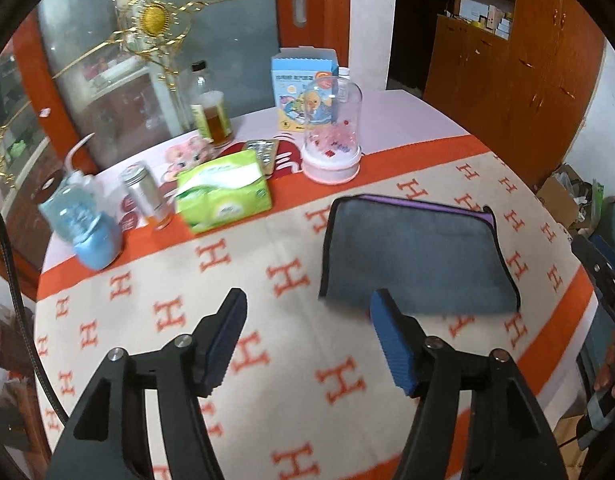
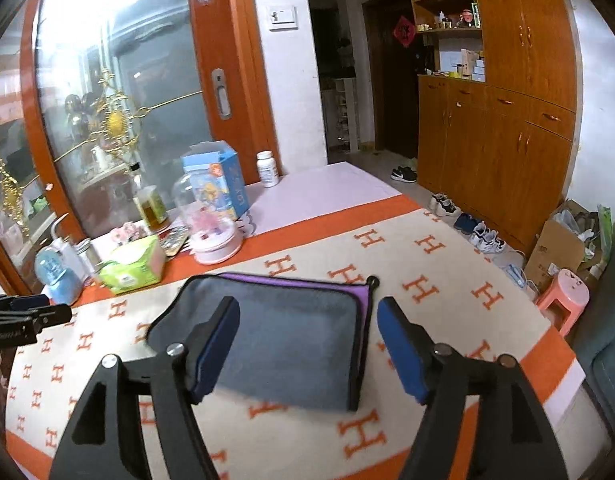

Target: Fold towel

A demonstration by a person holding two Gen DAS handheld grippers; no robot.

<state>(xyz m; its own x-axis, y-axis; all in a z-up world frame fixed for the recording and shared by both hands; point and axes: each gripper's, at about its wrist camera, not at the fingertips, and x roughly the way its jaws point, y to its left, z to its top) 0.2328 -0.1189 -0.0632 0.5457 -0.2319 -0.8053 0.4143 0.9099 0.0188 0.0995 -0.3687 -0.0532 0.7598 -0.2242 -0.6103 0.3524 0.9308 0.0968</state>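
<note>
Folded grey microfibre towel (image 2: 283,344) with purple lining lies flat on the H-patterned orange-and-cream cloth (image 1: 147,320).
Left gripper (image 1: 307,336) and right gripper (image 2: 307,344) hover, jaws spread, holding nothing; bare cloth surrounds the towel's edges.

The right finger (image 1: 391,340) of the left gripper hides the towel's (image 1: 419,256) near edge. The other gripper (image 1: 603,304) is cut off at the right side. The writing on the blue box (image 2: 219,188) is too blurry to read.
</note>
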